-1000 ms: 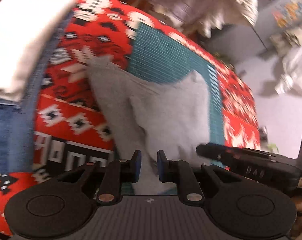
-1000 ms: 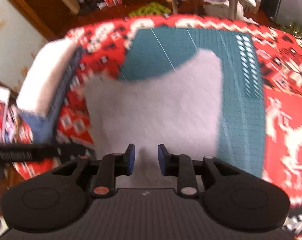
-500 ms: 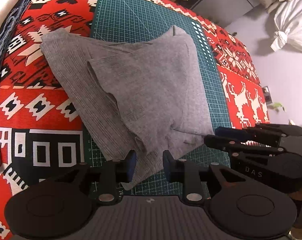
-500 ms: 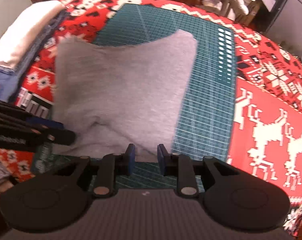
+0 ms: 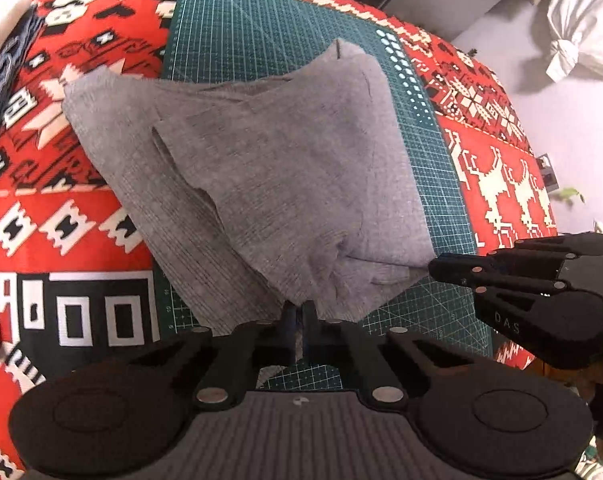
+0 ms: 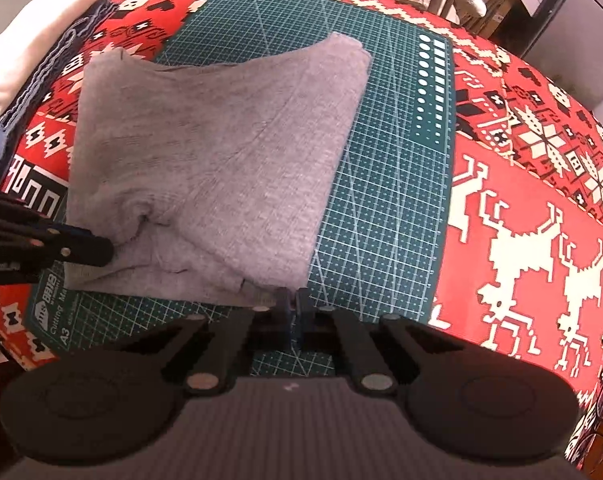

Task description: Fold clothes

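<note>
Both grippers sit low at the near edge of the work surface, pointing forward over it. The left gripper (image 5: 300, 312) has its fingers pressed nearly together on the near hem of the grey garment (image 5: 269, 184) — a narrow slit is all that shows between them, with cloth bunched right at the tips. From the right wrist view this same gripper (image 6: 101, 250) comes in from the left side, its dark fingers lying across the garment's near-left corner where the fabric puckers.

The right gripper (image 6: 291, 300) is likewise closed to a thin gap, its tips meeting the garment (image 6: 205, 168) at its near-right corner. In the left wrist view it (image 5: 433, 268) reaches in from the right, fingertips touching the cloth's right-hand point.

The garment is folded into a rough, uneven shape with several layers showing along its left side. It lies mostly on the green mat (image 6: 389, 184), its far-left corner spilling onto the red patterned cloth (image 6: 521, 208) that covers the surface. Its near edge lies right at the fingertips of both grippers.

At the far left — well apart from the garment — rests a stack of folded clothes (image 6: 33, 48), white on top with denim beneath.
</note>
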Tool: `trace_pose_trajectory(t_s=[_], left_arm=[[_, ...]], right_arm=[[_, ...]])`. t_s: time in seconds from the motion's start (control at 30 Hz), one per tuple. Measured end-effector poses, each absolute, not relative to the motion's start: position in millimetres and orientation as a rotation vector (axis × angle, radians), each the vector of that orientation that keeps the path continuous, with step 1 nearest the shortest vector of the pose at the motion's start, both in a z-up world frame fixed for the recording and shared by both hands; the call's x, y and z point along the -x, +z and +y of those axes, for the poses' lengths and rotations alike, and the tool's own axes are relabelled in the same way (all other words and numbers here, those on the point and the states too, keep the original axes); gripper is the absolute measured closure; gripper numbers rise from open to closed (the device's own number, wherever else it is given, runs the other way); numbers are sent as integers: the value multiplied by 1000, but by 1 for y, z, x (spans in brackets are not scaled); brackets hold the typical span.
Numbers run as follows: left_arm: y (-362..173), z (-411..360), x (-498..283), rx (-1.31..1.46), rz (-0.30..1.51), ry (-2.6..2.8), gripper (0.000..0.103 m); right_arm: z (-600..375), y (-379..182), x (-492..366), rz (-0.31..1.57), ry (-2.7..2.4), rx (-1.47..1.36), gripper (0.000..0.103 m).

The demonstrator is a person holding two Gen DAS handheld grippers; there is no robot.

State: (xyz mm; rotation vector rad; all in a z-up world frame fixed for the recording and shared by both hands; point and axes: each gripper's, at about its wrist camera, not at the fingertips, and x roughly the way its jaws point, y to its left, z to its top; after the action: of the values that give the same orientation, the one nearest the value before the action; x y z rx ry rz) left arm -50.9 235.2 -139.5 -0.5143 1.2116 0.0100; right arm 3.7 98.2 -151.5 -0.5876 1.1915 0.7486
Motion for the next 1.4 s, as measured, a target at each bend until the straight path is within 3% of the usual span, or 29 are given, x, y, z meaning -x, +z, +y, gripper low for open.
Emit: trace_pose_trajectory(t_s=[0.4,0.57,0.73,0.8,0.87,1.17,1.4], left_arm=[[-114,226,63,513,1215,-25,102],[-121,230,56,522,1219,7,102],[-122,232,58,522,1226,13,102],[-122,232,60,519,1232,9,102],[-122,230,61,513,1236,3,102],[-111,220,65,488,1233,-11,102],[-141,217,57,469,1294,25,102]], right_arm=[[73,-146,-22,1200,714,526,103],[85,-148,-6,1161,780,593,88],[93,-153,-2,1173,792,607,88],[94,-155,-1,1177,804,614,90],[94,-158,-1,1179,813,621,101],[82,-149,-14,1177,760,574,102],[85,-159,-12,1197,764,579,102]])
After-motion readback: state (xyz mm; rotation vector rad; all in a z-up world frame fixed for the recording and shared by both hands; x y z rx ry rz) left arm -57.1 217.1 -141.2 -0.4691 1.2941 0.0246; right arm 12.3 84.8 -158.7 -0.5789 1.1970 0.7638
